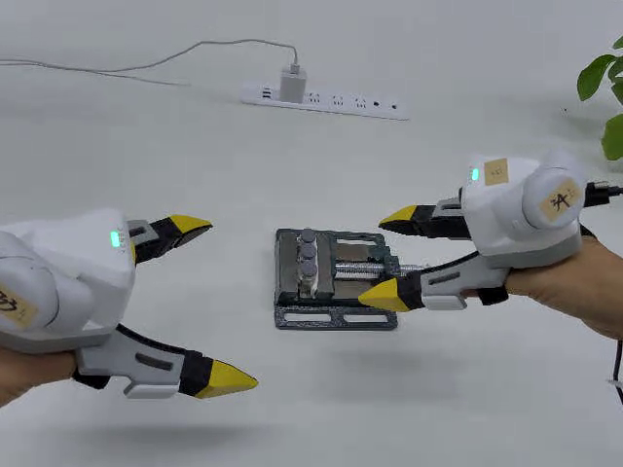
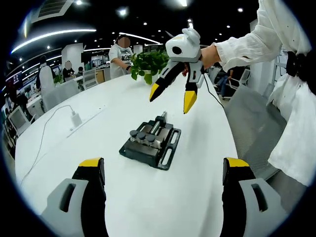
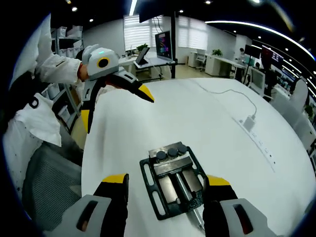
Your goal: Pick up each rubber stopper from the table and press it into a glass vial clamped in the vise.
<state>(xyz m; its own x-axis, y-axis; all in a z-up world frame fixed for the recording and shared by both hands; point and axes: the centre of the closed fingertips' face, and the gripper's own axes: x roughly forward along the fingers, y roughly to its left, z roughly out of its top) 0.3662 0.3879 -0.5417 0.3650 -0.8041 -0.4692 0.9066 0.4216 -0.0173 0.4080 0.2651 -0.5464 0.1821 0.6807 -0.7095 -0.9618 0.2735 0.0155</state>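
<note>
Gaping, empty: left tongs [image 1: 219, 302], right tongs [image 1: 382, 256]

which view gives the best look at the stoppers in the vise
The right gripper view: the vise sits closest and largest there, with three stoppers spread side by side. The head view shows them from above in a tight line. The left gripper view shows them smaller, from the side.

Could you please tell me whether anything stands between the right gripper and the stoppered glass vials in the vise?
Nothing visible does. The open right gripper hovers beside the black metal vise, whose three grey-stoppered glass vials sit in a row; only bare white table lies between them.
</note>
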